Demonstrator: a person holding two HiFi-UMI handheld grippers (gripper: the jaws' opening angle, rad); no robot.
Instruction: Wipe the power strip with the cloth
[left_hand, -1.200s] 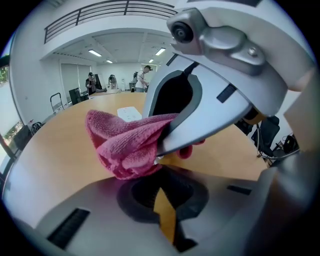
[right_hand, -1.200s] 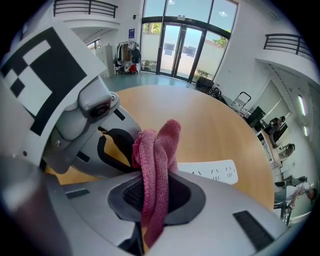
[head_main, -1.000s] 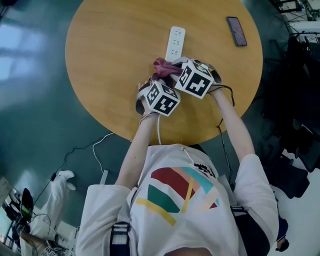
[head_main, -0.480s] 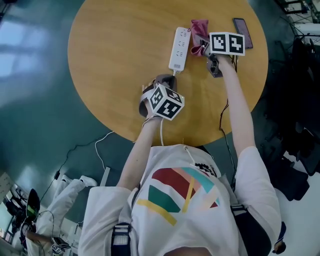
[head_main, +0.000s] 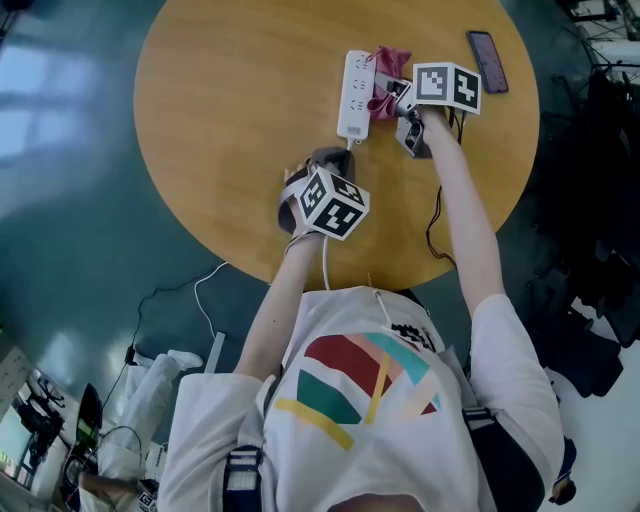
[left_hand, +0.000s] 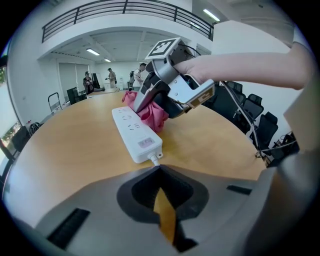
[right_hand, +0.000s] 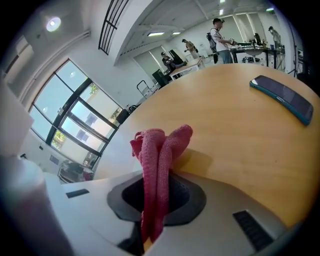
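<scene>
Power strip (head_main: 356, 95), white, touches the pink cloth (head_main: 386, 78) pinched by right gripper (head_main: 394, 98); left gripper (head_main: 332, 160) pressed together.

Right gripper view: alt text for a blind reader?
The right gripper is shut on a bunched pink cloth that sticks up between its jaws over a round wooden table. A dark smartphone lies on the table to the right; people stand far behind.

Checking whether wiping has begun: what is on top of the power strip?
The power strip has a bare top where visible. The pink cloth, clamped in the right gripper, meets its right edge; that edge is covered, so whether the cloth overlaps the top cannot be told.
</scene>
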